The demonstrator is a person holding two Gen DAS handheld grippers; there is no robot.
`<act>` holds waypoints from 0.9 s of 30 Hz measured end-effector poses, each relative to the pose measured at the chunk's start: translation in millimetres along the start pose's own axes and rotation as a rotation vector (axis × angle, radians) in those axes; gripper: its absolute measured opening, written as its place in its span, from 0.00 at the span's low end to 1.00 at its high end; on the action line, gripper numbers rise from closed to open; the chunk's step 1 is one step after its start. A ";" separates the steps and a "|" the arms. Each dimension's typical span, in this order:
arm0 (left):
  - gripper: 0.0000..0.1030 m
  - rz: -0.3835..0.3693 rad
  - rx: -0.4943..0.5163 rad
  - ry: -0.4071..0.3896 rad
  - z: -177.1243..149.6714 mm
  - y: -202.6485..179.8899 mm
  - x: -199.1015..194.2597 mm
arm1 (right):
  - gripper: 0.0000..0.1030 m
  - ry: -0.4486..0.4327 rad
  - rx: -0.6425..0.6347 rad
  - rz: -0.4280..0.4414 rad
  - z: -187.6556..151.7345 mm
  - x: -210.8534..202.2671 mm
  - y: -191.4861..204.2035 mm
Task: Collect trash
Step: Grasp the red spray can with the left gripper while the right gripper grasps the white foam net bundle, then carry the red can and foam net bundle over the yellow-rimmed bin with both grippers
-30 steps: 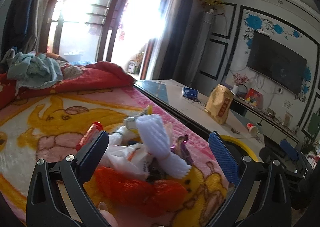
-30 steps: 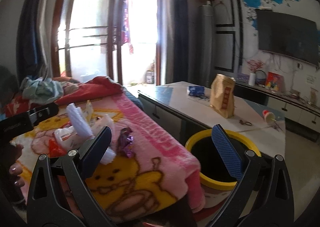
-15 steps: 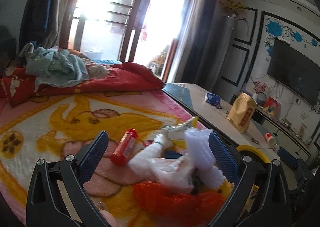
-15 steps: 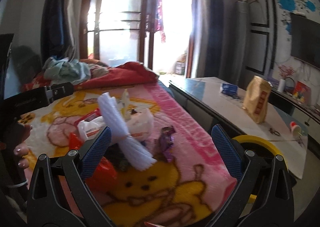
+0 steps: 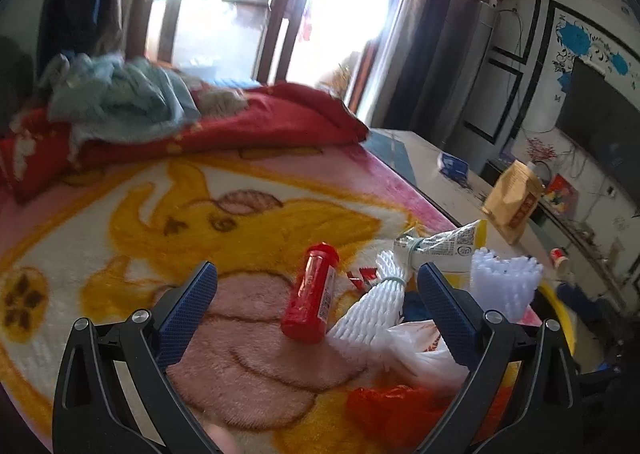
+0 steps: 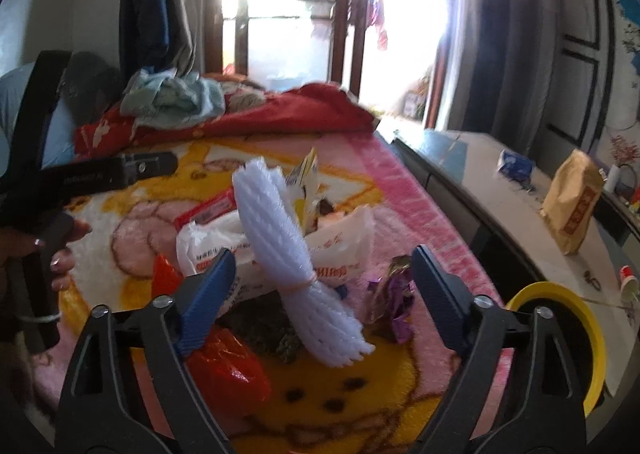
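Trash lies heaped on the near right part of the blanket, close to the bed's edge, so that it can be lifted straight across into the yellow bin standing on the floor just beyond that edge. The left gripper comes at the heap from its left side, jaws wide apart and holding nothing; the red bottle lies between them, untouched, with the white foam net just to its right. The right gripper faces the heap from the near side. Its jaws have just been closing a little but are apart, and the foam net stands between them without either pad pressing on it. Under and around the net sit a white bag, a red bag and a purple wrapper. Judging by the aim, the net is the right gripper's pick and the bottle the left's. Both are light and loose, so a grip near the net's tied waist should hold best.
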State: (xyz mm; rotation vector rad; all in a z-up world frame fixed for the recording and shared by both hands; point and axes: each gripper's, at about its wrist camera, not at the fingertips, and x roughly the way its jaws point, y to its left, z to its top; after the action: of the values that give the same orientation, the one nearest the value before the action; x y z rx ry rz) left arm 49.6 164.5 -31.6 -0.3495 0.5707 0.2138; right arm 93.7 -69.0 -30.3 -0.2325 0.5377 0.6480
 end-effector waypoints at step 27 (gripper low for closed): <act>0.33 -0.072 -0.076 0.361 1.2 11.4 112.9 | 0.25 0.093 0.045 0.111 -0.1 16.6 -4.4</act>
State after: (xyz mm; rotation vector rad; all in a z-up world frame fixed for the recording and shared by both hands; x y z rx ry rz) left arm 139.7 186.8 -96.9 -0.4867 0.9062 0.1024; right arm 107.5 -63.9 -39.2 -0.1922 0.6573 0.7347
